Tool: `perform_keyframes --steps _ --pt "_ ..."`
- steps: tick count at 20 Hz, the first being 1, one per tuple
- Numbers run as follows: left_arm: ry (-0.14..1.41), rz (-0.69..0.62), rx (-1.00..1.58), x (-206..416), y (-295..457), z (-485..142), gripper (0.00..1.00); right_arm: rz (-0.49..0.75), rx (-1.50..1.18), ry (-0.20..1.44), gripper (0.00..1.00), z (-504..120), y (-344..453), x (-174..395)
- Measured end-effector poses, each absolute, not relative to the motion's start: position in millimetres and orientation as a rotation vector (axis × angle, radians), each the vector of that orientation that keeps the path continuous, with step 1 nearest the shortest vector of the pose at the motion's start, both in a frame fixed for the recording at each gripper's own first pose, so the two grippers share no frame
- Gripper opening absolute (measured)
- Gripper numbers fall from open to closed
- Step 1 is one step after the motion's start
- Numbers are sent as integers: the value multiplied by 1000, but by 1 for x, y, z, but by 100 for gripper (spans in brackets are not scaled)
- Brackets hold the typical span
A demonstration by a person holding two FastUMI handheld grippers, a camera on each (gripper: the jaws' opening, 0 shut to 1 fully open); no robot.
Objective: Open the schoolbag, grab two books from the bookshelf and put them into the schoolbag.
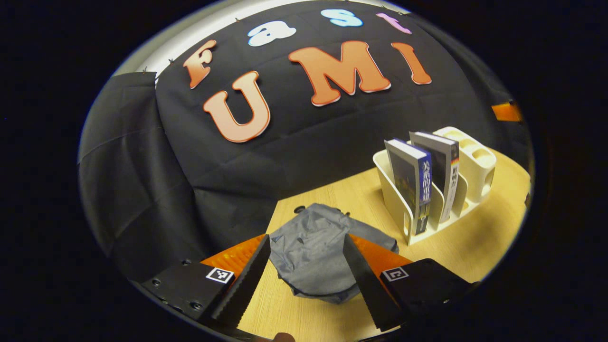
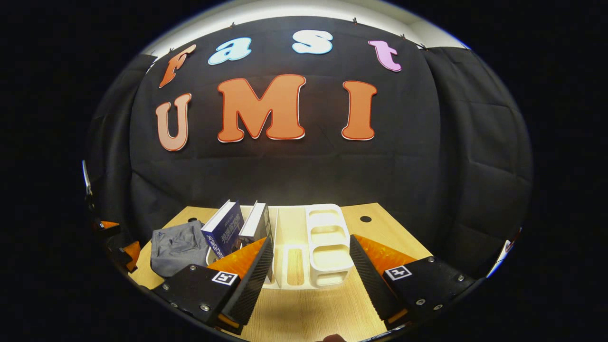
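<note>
Pale wood makes up the surface (image 1: pixel 327 194), with black cloth hanging as the booth's wall behind it. In the left gripper view, the left gripper (image 1: pixel 306 280) hovers low over the near edge with its fingers spread wide and nothing between them pressed; the grey schoolbag (image 1: pixel 316 251) lies crumpled flat on the surface just ahead, framed in the gap between the two fingers, its far end reaching toward the wall. To the right of the schoolbag stands the white bookshelf (image 1: pixel 444 190), holding two books upright: a blue book (image 1: pixel 411 183) in the nearer slot and a grey book (image 1: pixel 439 168) just behind it.

In the right gripper view, the right gripper (image 2: pixel 311 270) is likewise released, fingers wide apart and holding nothing. The bookshelf's cup-like compartments sit straight ahead between its fingers, the two books lean at the shelf's left end, and the schoolbag lies farther left on the surface.
</note>
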State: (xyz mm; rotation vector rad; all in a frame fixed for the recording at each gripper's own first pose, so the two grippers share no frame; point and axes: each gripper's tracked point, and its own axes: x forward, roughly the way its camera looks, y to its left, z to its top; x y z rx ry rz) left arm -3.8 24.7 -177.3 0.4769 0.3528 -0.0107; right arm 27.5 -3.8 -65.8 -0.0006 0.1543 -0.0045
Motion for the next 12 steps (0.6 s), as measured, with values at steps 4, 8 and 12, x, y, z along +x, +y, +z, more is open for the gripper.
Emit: perform_keyframes --steps 4,8,12 --pt "430 -61 565 -14 24 -220 98 -4 -9 187 96 -77 -1 34" --pt "476 -134 686 -22 12 -258 98 -4 -18 230 97 -91 1 41" --pt "509 -188 782 -20 -1 -296 97 -9 -25 274 97 -104 1 48"
